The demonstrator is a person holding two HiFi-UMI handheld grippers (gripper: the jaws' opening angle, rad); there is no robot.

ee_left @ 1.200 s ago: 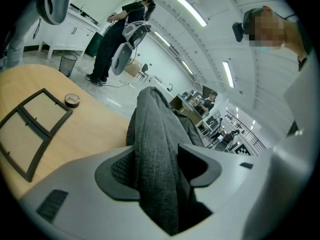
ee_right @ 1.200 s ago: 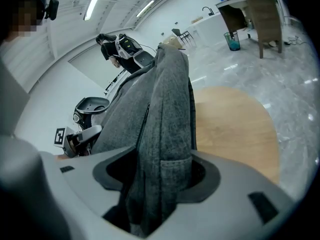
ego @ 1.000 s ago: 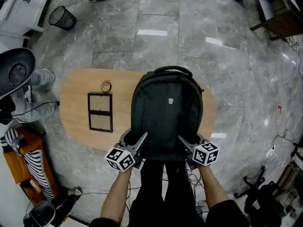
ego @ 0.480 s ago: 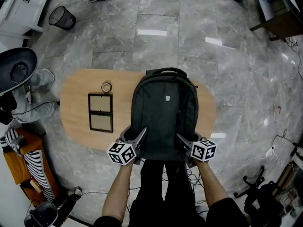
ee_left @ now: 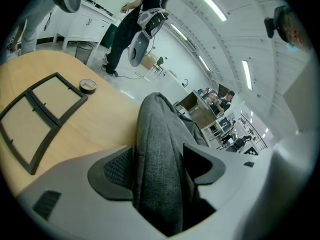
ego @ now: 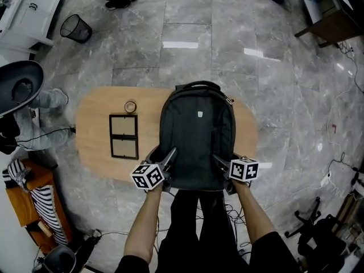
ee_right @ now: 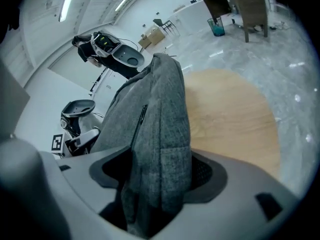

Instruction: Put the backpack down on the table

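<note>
Backpack (ego: 198, 138) lay on table (ego: 91, 135), long axis away from person | near edge sat inside left gripper (ego: 164, 156) and right gripper (ego: 223, 161) | jaws were opening, fabric between, seemingly unpinched.

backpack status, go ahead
Left tongs and right tongs opening, fabric between. Backpack lying on table. Frame, tape roll beside it, apart.

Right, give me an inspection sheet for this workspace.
Surface: oval wooden table.
Job's things: backpack resting on the table.
Clutter: black picture frame and tape roll, left of the backpack.
Grippers: left gripper and right gripper, jaws opening, backpack fabric between each pair.
Cables: loose cables on the floor by the person's feet.
Surroundings: grey tiled floor, waste bin, office chair.
</note>
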